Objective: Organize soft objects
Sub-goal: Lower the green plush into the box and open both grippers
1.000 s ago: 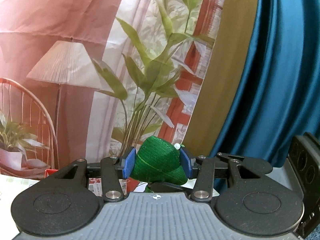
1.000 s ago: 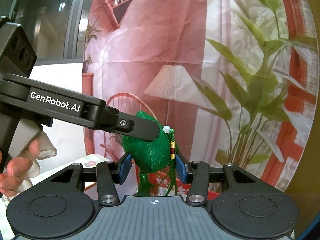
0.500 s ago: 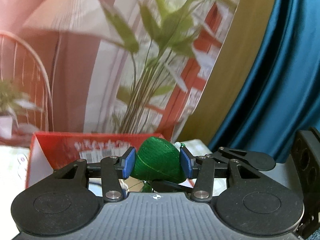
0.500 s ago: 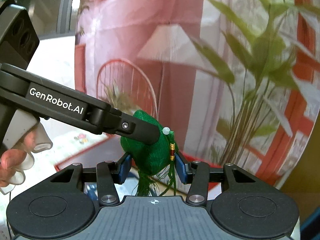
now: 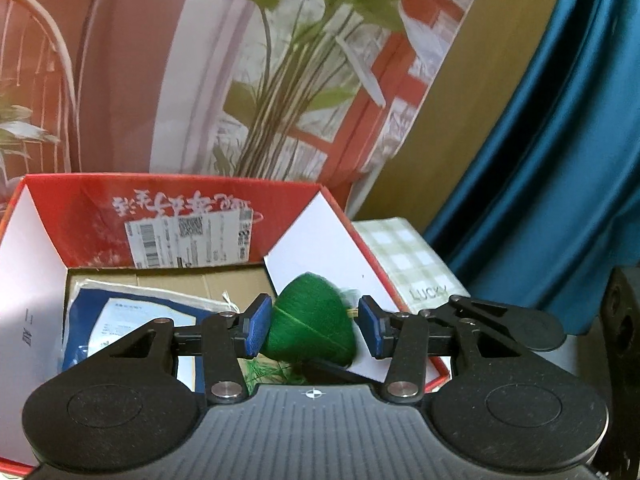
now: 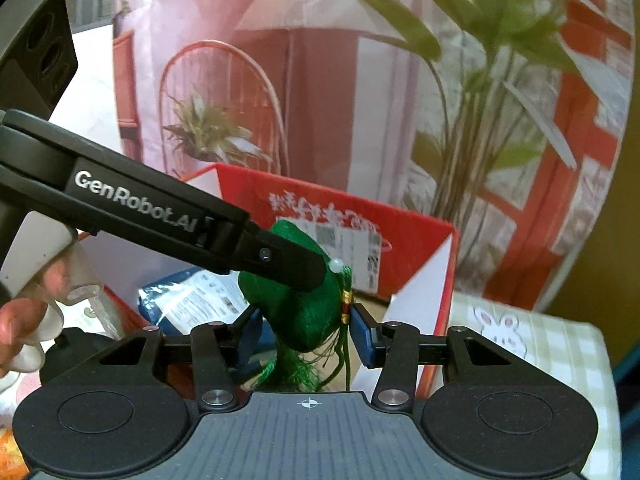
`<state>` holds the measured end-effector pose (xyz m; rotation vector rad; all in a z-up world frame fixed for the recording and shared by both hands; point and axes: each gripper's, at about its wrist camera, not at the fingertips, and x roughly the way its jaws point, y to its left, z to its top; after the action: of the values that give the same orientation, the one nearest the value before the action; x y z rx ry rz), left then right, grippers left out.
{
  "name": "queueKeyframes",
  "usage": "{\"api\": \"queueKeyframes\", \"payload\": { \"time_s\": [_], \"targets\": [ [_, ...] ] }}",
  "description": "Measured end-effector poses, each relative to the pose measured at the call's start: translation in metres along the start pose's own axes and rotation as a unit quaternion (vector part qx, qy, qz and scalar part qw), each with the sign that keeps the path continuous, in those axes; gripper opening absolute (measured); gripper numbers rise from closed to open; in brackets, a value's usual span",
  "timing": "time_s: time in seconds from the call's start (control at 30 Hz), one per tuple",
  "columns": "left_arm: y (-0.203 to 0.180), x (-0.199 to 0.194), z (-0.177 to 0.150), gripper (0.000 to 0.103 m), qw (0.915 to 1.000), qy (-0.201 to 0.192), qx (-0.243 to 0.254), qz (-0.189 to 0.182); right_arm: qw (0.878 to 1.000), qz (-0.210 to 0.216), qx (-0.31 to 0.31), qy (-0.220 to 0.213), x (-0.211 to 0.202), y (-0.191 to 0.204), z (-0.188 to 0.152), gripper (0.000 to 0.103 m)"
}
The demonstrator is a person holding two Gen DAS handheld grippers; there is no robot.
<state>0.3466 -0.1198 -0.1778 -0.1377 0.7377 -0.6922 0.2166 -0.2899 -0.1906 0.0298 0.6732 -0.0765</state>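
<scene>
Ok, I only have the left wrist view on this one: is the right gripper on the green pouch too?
Observer: Yes, the right gripper pinches the pouch, a pad on either side.
Operator: Anything hanging off the pouch?
Observer: A cord with a white bead at its top and a red-gold wrap lower down.
Operator: Any picture on the checked cloth?
Observer: A rabbit print, near the box.

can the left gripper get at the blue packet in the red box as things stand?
Probably not yet. The left gripper has the green pouch between its pads, and the right gripper pinches it too. The blue packet lies uncovered in the open red box, so the way looks free once the pouch goes.
</scene>
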Motion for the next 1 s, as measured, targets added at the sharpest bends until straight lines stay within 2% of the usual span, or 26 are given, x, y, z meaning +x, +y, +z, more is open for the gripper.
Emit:
{"api": "queueKeyframes", "payload": {
  "time_s": [0.07, 0.27, 0.37, 0.43, 0.53, 0.8, 1.0],
  "targets": [
    [-0.002, 0.0, -0.002, 0.05, 1.0, 0.003, 0.004, 0.004, 1.0, -0.016, 0.006, -0.004, 0.0, 0.002, -0.003, 0.047],
    [-0.001, -0.017, -0.004, 0.055, 0.9991, -0.012, 0.013, 0.039, 0.998, -0.051, 0.015, -0.02, -0.011, 0.003, -0.002, 0.068],
    [0.0, -0.034, -0.004, 0.067, 0.9975, -0.025, 0.024, 0.062, 0.998, -0.049, 0.015, -0.027, -0.019, 0.005, -0.002, 0.08],
    [-0.002, -0.045, -0.005, 0.083, 0.9953, -0.034, 0.035, 0.083, 0.998, -0.05, 0.017, -0.035, -0.024, 0.007, -0.001, 0.092],
    [-0.002, -0.064, -0.009, 0.097, 0.9905, -0.05, 0.054, 0.116, 0.997, -0.049, 0.03, -0.05, -0.033, 0.009, -0.002, 0.102],
    [0.005, -0.107, -0.019, 0.1, 0.9804, -0.063, 0.063, 0.176, 0.993, -0.045, 0.082, -0.07, -0.052, 0.012, -0.01, 0.103],
    [0.007, -0.137, -0.037, 0.1, 0.9769, -0.08, 0.053, 0.191, 0.99, -0.051, 0.103, -0.086, -0.068, 0.021, -0.02, 0.103]
  ]
}}
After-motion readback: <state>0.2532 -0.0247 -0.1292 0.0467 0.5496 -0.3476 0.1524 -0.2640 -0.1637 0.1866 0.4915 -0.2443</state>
